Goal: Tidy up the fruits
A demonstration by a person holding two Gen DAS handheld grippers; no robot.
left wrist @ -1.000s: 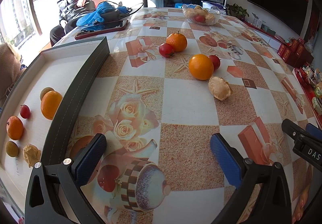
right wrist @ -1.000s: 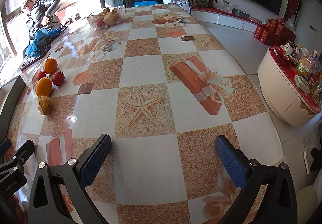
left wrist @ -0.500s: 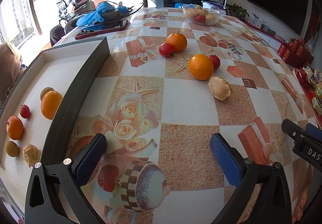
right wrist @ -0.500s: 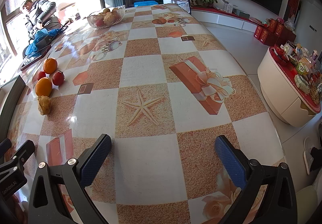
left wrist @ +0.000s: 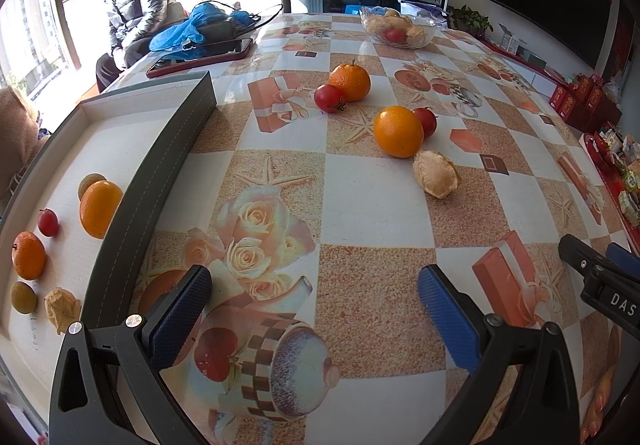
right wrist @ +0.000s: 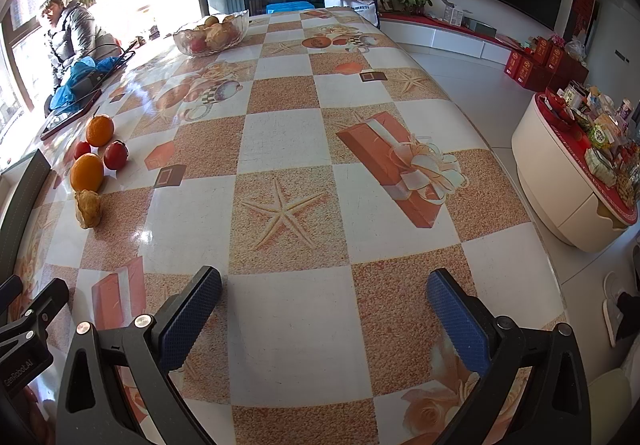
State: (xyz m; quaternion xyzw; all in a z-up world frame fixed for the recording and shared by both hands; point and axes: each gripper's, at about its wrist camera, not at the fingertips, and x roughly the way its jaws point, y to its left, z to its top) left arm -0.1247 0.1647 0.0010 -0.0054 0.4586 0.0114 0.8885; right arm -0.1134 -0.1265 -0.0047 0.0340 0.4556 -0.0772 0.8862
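Observation:
On the patterned tablecloth lie an orange (left wrist: 398, 131), a tangerine (left wrist: 349, 82), two tomatoes (left wrist: 329, 98) (left wrist: 425, 121) and a tan papery fruit (left wrist: 436, 174). The right wrist view shows the same group at its left: orange (right wrist: 86, 172), tangerine (right wrist: 99, 130), tomato (right wrist: 115, 155), papery fruit (right wrist: 88, 208). A white tray (left wrist: 132, 117) with a grey rim at the left holds an orange (left wrist: 100, 208), a tangerine (left wrist: 28, 255), a small tomato (left wrist: 47, 222) and several small fruits. My left gripper (left wrist: 314, 295) and right gripper (right wrist: 323, 291) are open, empty, low over the near table.
A glass bowl (left wrist: 397, 30) of fruit stands at the far end. A blue bag with cables (left wrist: 200, 29) and a red-cased tablet (left wrist: 200, 57) lie at the far left, beside a seated person (left wrist: 132, 9). A round white side table (right wrist: 576, 181) stands to the right.

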